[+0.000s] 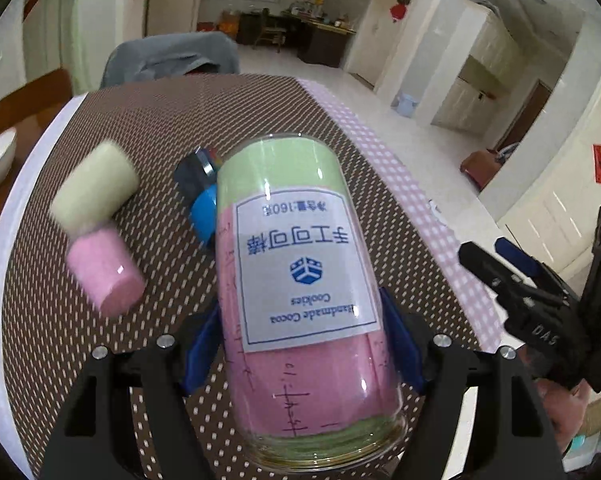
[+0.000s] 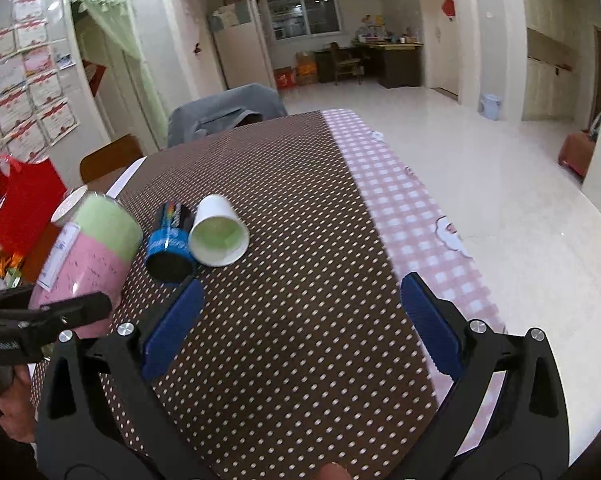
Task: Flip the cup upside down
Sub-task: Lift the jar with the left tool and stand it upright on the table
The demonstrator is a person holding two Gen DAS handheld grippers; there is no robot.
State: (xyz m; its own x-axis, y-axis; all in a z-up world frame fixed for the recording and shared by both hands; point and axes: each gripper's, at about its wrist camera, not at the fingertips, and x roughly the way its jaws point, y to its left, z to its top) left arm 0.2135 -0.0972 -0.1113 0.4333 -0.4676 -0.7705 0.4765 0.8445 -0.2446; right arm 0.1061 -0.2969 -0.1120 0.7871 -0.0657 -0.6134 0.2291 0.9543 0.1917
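1. The left tongs point(image 1: 300, 364) are clamped on the glass cup point(image 1: 300, 300), their blue pads point(image 1: 400, 344) pressing its sides near the rim end.
2. The cup is lifted over the surface point(image 1: 140, 140) and tilted, its label reading inverted, so the flip looks partly done.
3. Being clear glass lined with pink and green paper, it is probably rigid, smooth, fairly heavy and breakable; a firm hold around the mid-body would suit it best.
4. The right tongs point(image 2: 300, 320) stand wide apart, holding nothing, above the dotted cloth point(image 2: 280, 320).
5. Farther off lie a blue and black cup point(image 2: 168, 244) and a white paper cup point(image 2: 218, 236), both on their sides and touching.
6. Beyond, a grey-draped chair point(image 2: 224, 112) stands at the far edge.
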